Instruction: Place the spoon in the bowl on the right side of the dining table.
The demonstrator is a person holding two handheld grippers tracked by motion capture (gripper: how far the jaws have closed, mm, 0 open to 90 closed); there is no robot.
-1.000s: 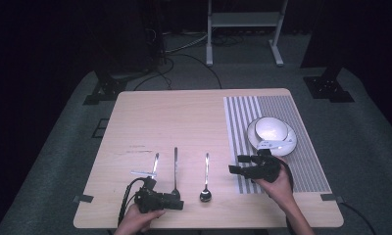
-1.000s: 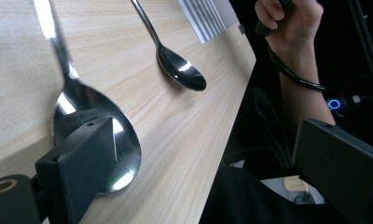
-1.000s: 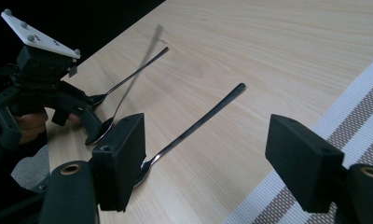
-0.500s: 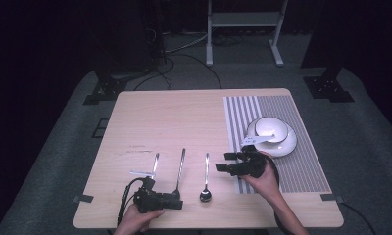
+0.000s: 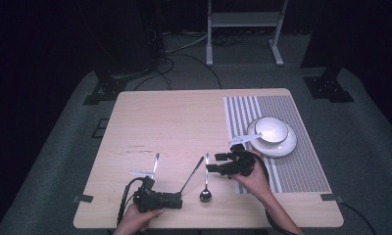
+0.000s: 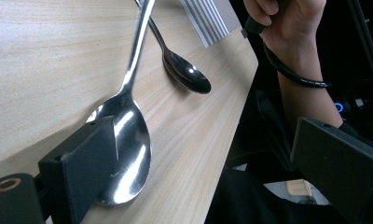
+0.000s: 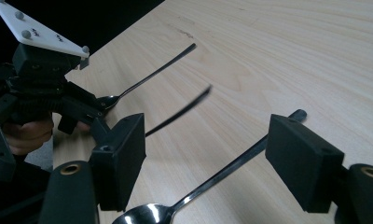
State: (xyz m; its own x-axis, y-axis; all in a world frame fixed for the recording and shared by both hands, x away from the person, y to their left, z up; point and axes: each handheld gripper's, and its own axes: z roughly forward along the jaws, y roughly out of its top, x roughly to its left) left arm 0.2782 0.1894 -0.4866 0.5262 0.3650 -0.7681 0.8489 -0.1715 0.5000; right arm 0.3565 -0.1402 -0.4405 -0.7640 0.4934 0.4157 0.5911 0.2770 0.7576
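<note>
Spoons lie near the front edge of the wooden table (image 5: 184, 117): a small dark spoon (image 5: 206, 188) with its bowl toward the person, and beside it a larger spoon (image 6: 128, 116) whose bowl sits just by one jaw of the left gripper (image 5: 159, 199). That gripper's jaws stand wide apart with nothing clamped. The right gripper (image 5: 222, 164) hovers over the small spoon's handle, jaws spread to either side of it, gripping nothing. Farther right, a white bowl (image 5: 271, 130) sits on a plate (image 5: 288, 145) on a striped mat (image 5: 302, 166).

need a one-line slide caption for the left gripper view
Open left gripper over the table edge, one jaw beside a large spoon; a smaller spoon lies beyond.
</note>
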